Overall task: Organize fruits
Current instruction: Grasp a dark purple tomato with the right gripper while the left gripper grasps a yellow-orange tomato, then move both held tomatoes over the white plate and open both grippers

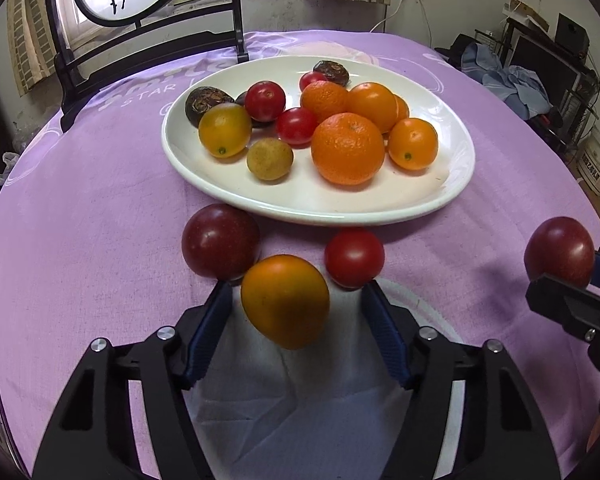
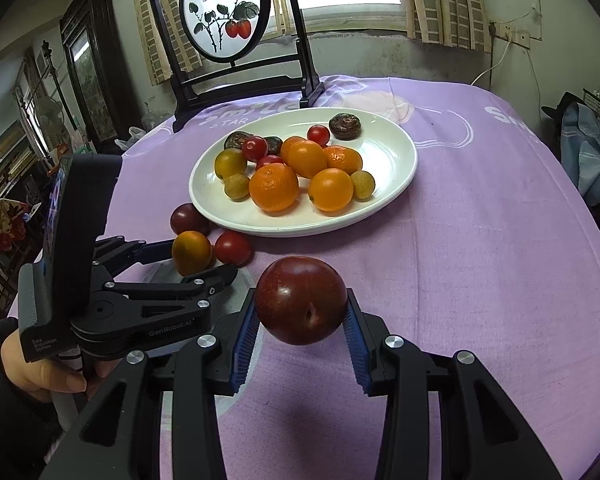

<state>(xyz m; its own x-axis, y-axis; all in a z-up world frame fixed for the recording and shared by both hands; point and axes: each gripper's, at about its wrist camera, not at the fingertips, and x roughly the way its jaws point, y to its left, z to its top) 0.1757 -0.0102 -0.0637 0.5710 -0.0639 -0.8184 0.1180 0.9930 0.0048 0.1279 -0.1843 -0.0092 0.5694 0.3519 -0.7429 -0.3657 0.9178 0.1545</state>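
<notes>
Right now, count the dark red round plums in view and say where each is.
2. One dark red round plum is clamped in the right gripper; the second plum lies on the purple cloth beside the white plate's near-left rim. The fruit pile may hide more.

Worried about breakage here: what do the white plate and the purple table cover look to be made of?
The white plate looks like glazed ceramic, possibly melamine: its smooth glossy rim reflects the window. The purple table cover looks like matte woven fabric, likely cotton: a fine weave texture shows, soft wrinkles, and white printed lettering.
</notes>
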